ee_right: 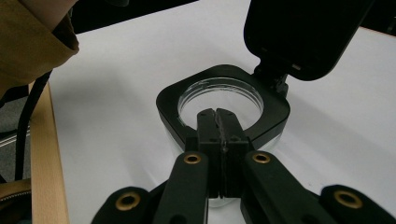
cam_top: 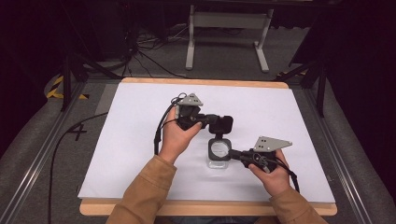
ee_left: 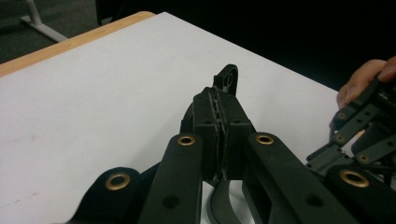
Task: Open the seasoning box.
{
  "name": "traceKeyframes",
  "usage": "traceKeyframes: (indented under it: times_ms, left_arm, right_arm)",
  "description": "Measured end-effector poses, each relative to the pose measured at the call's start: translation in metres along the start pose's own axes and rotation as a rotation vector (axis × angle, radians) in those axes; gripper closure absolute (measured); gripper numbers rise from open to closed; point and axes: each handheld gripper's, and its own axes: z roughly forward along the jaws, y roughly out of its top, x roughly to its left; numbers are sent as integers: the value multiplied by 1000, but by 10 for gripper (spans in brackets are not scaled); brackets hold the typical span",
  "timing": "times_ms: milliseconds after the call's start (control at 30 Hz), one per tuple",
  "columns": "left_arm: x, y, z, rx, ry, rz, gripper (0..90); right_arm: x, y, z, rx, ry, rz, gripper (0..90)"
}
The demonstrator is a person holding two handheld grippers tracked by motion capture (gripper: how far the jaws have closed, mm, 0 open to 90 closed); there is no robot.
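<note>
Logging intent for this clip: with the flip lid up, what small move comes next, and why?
Probably the left gripper swings the lid a little farther back: it is clamped on the lid, while the right gripper pinches the container's black rim, steadying it.

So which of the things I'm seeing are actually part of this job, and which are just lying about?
In the job:
- clear container with a black rim
- its hinged black lid, flipped open
- left gripper, shut on the lid
- right gripper, shut on the container's rim

Lying about:
- white frame on the floor
- floor cables
- yellow-black tape
</note>
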Motion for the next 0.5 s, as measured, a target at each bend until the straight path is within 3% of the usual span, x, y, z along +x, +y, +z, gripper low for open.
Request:
traceKeyframes:
  times_ms: [300,500]
  left_arm:
    - [1,-1,2,-8,5,-5,890]
    - [-1,0,1,14,-5,-4,872]
  right_arm:
    - [1,-1,-1,-3,-8,-6,900]
    - [0,0,0,-2,-3,-4,900]
